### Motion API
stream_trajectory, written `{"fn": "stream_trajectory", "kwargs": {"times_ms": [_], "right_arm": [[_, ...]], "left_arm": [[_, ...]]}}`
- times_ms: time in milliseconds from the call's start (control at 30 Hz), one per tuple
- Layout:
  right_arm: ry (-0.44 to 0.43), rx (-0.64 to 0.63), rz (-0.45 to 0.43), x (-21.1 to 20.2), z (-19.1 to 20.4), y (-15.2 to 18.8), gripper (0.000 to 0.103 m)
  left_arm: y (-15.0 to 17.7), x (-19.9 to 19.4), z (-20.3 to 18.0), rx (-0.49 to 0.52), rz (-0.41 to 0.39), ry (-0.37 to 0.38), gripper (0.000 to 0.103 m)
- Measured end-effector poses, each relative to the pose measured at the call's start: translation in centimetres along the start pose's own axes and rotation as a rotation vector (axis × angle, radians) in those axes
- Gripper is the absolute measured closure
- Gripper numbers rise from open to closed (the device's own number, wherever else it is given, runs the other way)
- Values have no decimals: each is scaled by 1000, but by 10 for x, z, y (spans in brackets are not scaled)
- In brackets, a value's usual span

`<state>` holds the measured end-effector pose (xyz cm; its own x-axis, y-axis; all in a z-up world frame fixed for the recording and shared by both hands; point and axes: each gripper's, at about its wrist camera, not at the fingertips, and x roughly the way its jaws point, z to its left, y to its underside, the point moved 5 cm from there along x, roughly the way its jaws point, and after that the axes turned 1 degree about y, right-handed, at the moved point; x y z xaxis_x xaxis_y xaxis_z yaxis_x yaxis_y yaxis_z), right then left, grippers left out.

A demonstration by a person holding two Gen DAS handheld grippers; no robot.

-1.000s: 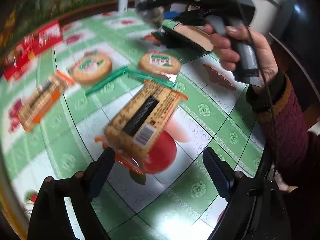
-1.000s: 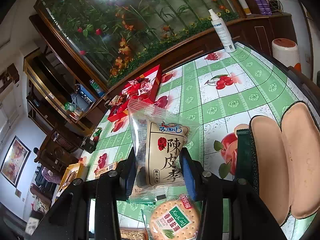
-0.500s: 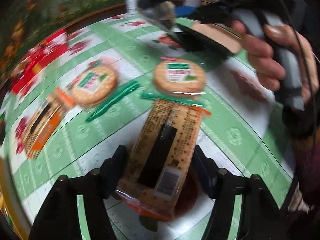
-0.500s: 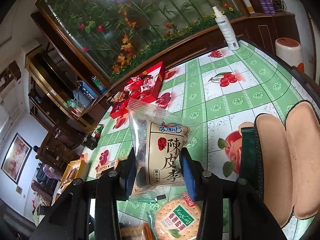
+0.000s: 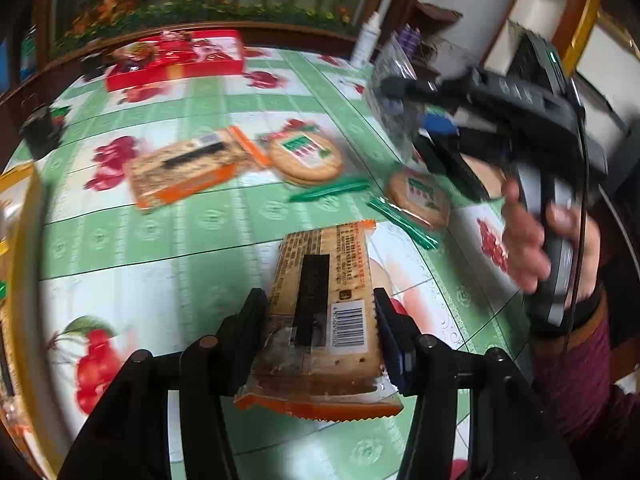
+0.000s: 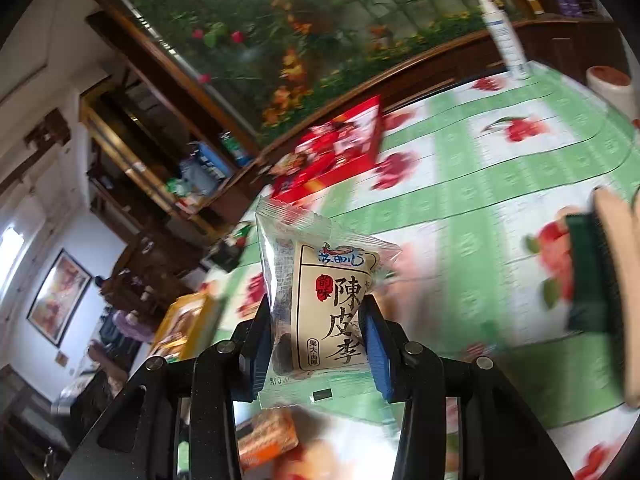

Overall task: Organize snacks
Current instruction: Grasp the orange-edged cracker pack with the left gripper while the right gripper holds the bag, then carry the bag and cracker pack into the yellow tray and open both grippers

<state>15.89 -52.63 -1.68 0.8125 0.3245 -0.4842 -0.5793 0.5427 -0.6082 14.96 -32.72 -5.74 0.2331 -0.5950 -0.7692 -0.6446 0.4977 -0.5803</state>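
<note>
An orange-edged cracker pack (image 5: 324, 264) lies lengthwise between the pads of my left gripper (image 5: 318, 308). Its jaws are closing and both pads press on the pack's sides above the green checked tablecloth (image 5: 160, 240). My right gripper (image 6: 316, 320) is shut on a clear plum snack packet (image 6: 320, 264) with black characters, held up above the table. In the left wrist view a hand (image 5: 528, 240) carries that gripper at the right. On the cloth lie a second cracker pack (image 5: 188, 168) and two round biscuit packs (image 5: 306, 156) (image 5: 420, 196).
A red open box (image 5: 176, 60) of sweets sits at the far edge, also the red box (image 6: 340, 152) in the right wrist view. A white spray bottle (image 5: 370, 40) stands at the back. A yellow box (image 6: 184, 324) stands at the left, a dark green thing (image 6: 588, 272) at the right.
My left gripper went from wide open to closed on the cracker pack's sides, and its view rolled. My right gripper kept its grip on the plum packet and swung sideways over the table.
</note>
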Motion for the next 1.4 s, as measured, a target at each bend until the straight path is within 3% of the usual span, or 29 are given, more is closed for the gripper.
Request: {"fn": "stream_trajectory", "kwargs": {"times_ms": [167,467,667,1067,1400], "right_arm": [[-28,-45,23,12,29,23,58],[-12,-50,58,24,26,31,58],[6,-88,71,26,29,35,58],[24,-130,93,30,33,43,58],[39,-131,100,33,31,45,58]], "left_arm": [[4,-11,18,-21,-10,-23,51],[16,4,15,44,30,-119,50],[18,19,17,41,53,-134,47],[18,18,12,60,7,-222,50],[17,12,12,65,-8,-226,50]]}}
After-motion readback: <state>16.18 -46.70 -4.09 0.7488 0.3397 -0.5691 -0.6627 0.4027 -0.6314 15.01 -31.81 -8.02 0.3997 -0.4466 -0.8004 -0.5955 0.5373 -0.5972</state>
